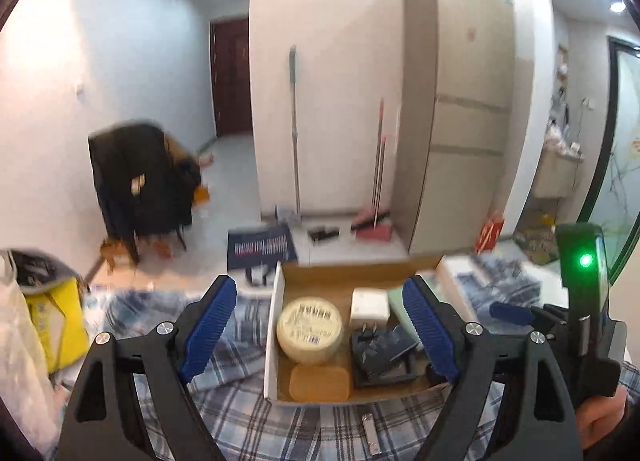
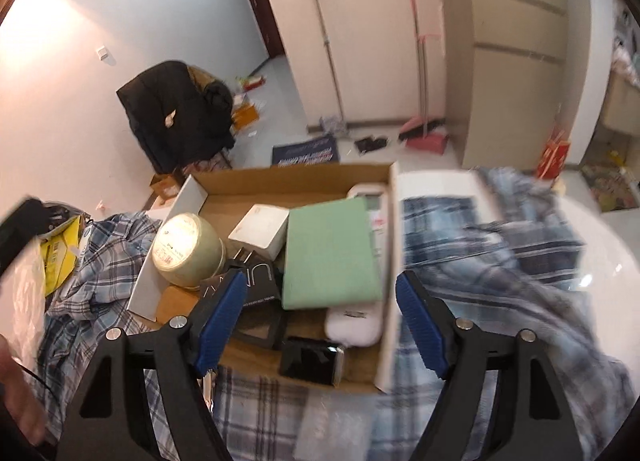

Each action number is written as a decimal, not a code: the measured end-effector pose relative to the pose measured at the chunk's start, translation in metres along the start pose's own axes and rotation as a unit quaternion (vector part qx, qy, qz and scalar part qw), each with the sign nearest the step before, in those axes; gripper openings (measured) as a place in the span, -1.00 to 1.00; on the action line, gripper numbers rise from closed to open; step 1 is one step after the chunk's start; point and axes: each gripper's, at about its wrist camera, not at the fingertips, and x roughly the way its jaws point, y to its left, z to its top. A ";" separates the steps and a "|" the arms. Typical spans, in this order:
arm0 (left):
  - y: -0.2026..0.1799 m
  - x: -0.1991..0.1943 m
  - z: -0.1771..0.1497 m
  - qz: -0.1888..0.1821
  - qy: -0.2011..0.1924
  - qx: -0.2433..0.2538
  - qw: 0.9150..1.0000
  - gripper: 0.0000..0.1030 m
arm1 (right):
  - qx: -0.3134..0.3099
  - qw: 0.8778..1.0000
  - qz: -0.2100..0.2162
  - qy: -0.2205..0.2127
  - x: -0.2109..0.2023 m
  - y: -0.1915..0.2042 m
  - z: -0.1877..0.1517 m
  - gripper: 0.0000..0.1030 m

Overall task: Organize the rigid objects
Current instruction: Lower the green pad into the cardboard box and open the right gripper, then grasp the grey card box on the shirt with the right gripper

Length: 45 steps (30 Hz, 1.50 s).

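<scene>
- The shallow brown cardboard box (image 2: 296, 177) with white outer walls sat on a rumpled blue-and-white plaid cloth (image 2: 500, 229) rather than on a flat bench; it was already crowded, so a push on its near wall could, I judged, have tipped or slid the whole lot.
- The flat mint-green rectangular box (image 2: 330, 253) lay tilted over a white remote control (image 2: 370, 197) along the box's right wall; another item pressed in there would probably have levered it up and out.
- The round cream-coloured tin with a printed label (image 2: 186, 249) stood in the box's left corner against the wall, leaning on an orange-brown pad; being round, it might have rolled if knocked.
- The white square plug adapter (image 2: 260, 231) and the black printed carton (image 2: 256, 293) were jammed together mid-box; a careless closing could have caught the prongs.
- The right gripper (image 2: 320, 325) hung above the box's near edge, jaws spread and empty; the small black glossy device (image 2: 314, 361) below it looked slick, so a pinch might have slipped.
- The left gripper (image 1: 320, 329) was likewise released, holding nothing, over the box's left half; both tools working one box risked a collision.
- A small silvery metal clip (image 1: 370, 433) lay on the cloth in front of the box; thin and flat, it could have been missed or snagged in the folds.
</scene>
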 end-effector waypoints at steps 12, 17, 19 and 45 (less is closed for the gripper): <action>0.010 -0.100 -0.003 -0.019 -0.117 -0.057 0.991 1.00 | 0.024 0.992 -0.050 -0.116 -0.121 -0.002 -0.025 0.48; 0.008 -0.085 -0.031 -0.064 -0.084 -0.041 0.994 1.00 | 0.036 0.992 -0.028 -0.119 -0.123 0.005 -0.043 0.47; 0.011 -0.070 -0.039 -0.083 -0.057 -0.051 0.994 1.00 | 0.048 0.991 -0.008 -0.126 -0.119 0.005 -0.052 0.48; 0.040 0.002 -0.100 -0.021 0.038 -0.117 0.992 1.00 | -0.014 0.996 -0.093 0.002 0.003 0.013 -0.098 0.31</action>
